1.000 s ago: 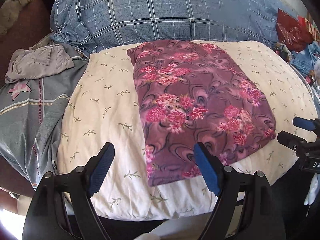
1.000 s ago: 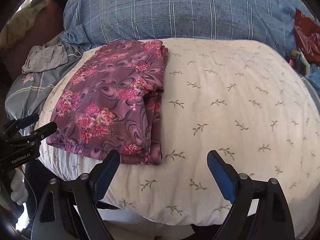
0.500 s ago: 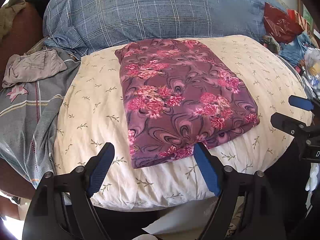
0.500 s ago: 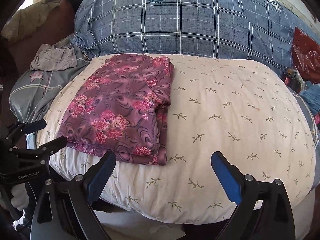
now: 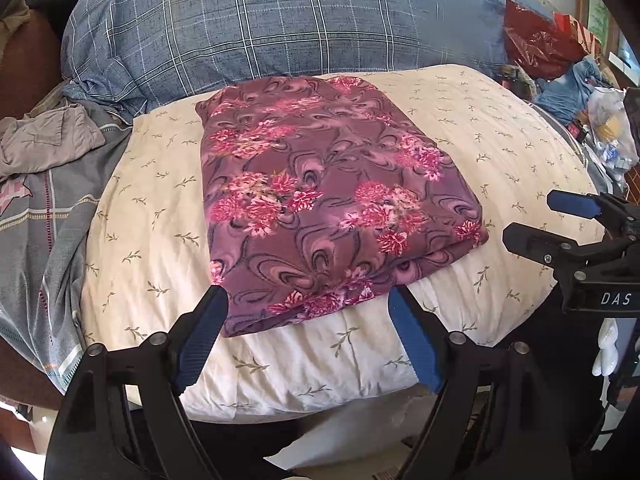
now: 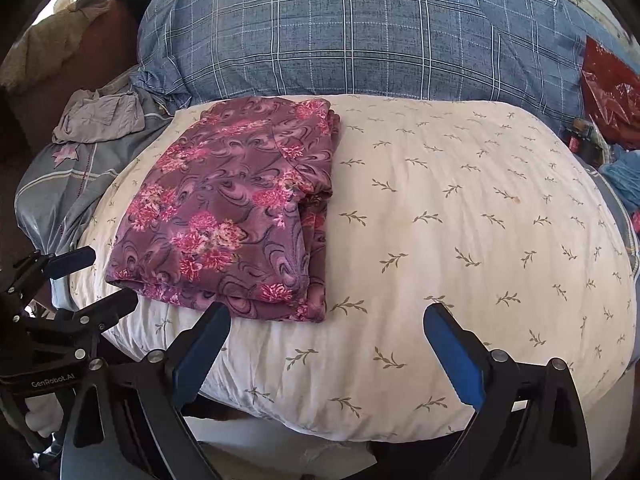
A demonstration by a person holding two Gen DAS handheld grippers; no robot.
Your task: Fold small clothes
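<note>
A purple floral garment (image 5: pixel 332 200) lies folded into a neat rectangle on the left half of a cream leaf-print cushion (image 5: pixel 152 216). My left gripper (image 5: pixel 306 300) hovers open just short of the garment's near edge, with nothing between its blue pads. In the right wrist view the same garment (image 6: pixel 228 208) sits at left, its layered folded edge facing the bare part of the cushion (image 6: pixel 460 220). My right gripper (image 6: pixel 327 312) stands wide open over the cushion's front, beside the garment's near right corner and empty. Each gripper shows at the edge of the other's view: right (image 5: pixel 534 219), left (image 6: pixel 111 277).
A blue plaid bedding roll (image 5: pixel 280 32) rises behind the cushion. Crumpled grey clothes (image 5: pixel 48 140) lie on grey fabric at the left. A red bag (image 5: pixel 536 48) and assorted clutter fill the far right. The cushion's front edge drops off just below both grippers.
Both grippers have drawn back from the garment, which now sits farther up in each view. The right gripper's jaws have spread a little wider. The garment itself has not moved.
</note>
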